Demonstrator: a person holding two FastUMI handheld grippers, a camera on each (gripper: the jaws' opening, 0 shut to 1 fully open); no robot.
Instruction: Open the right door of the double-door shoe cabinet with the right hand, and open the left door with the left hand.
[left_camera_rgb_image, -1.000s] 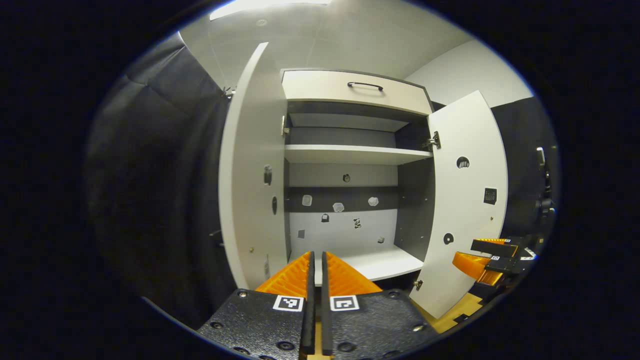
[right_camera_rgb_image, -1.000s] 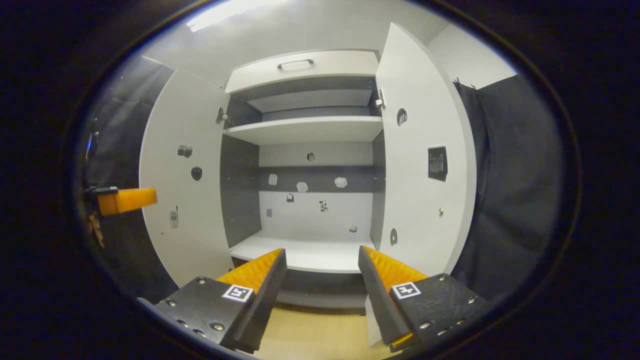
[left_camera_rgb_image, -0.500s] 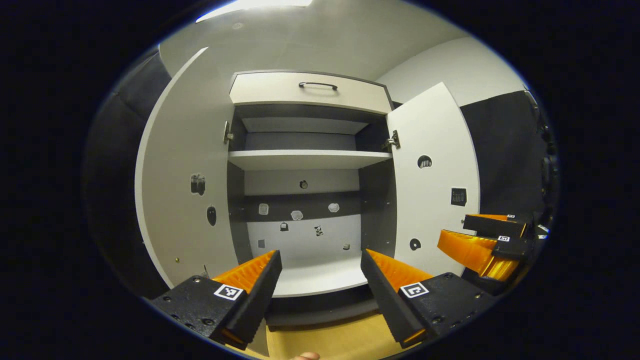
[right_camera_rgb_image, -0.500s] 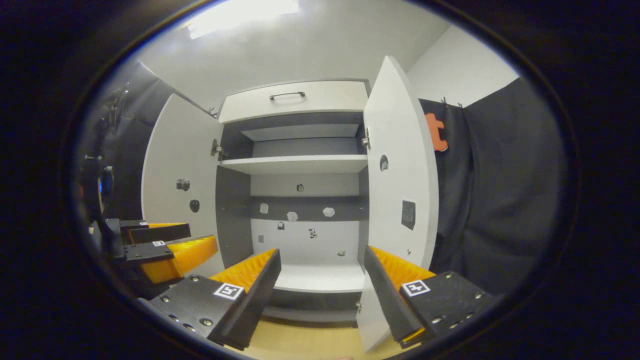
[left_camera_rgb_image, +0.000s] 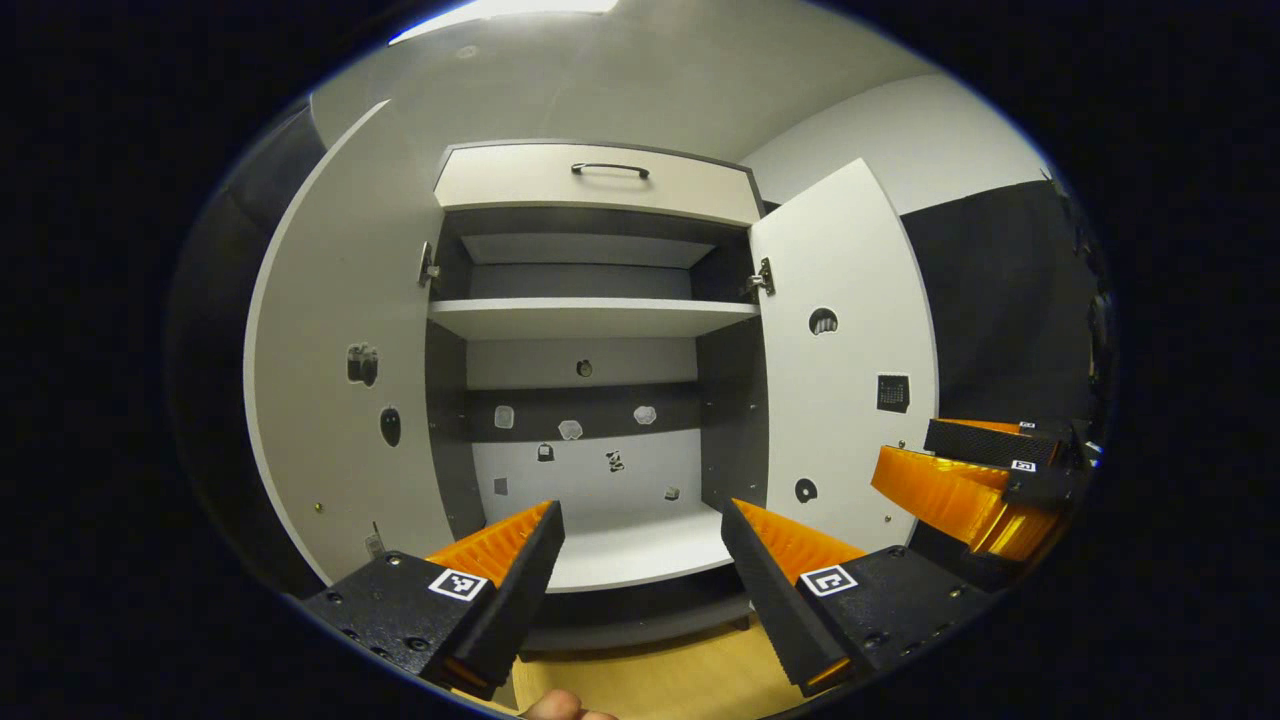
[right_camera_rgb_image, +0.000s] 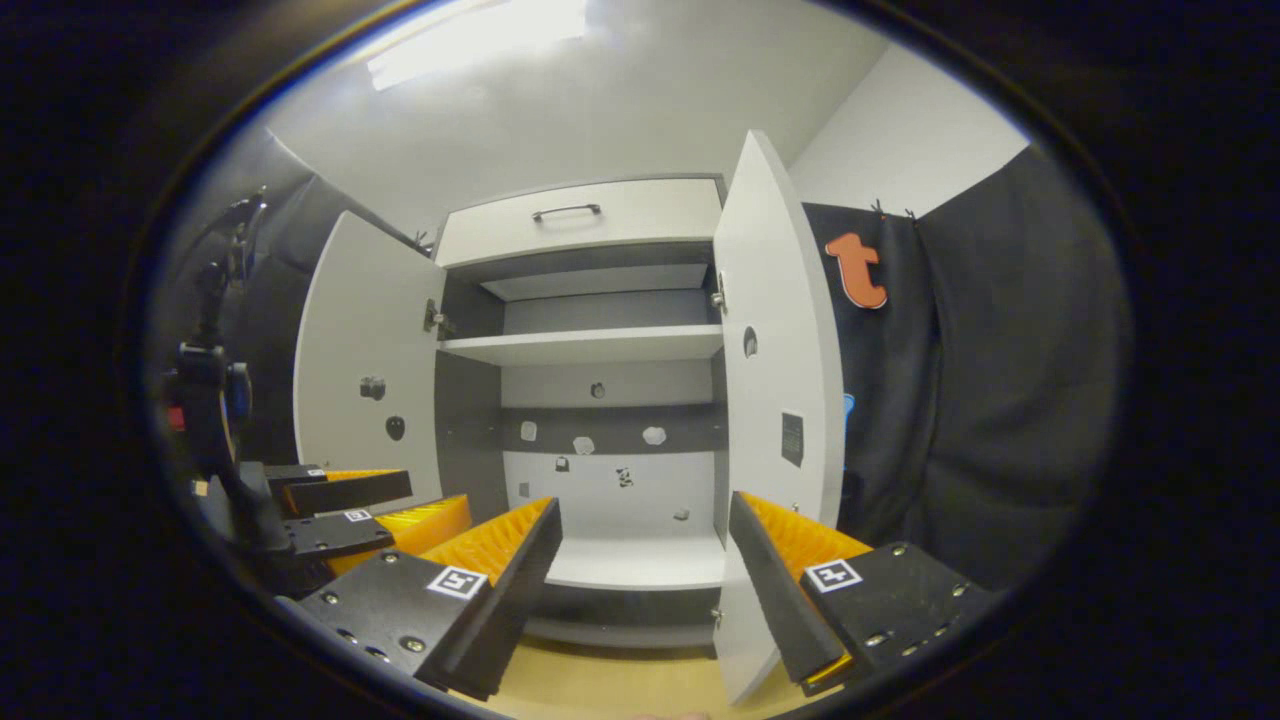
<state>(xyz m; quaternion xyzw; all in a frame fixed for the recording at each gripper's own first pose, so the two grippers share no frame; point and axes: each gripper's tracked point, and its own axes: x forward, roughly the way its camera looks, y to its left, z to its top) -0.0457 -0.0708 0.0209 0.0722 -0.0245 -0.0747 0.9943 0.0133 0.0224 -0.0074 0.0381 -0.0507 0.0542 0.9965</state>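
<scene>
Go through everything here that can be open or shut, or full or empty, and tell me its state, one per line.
Left door: swung wide open.
Right door: swung open.
Top drawer: pushed in, shut.
Upper shelf: bare.
Bottom shelf: bare.
Left tongs: open, holding nothing.
Right tongs: open, holding nothing.

Cabinet (left_camera_rgb_image: 590, 300) at frame centre; left door (left_camera_rgb_image: 340, 350) swung left, right door (left_camera_rgb_image: 850, 360) right, drawer (left_camera_rgb_image: 590, 180) above, shelf (left_camera_rgb_image: 590, 318) inside.
</scene>
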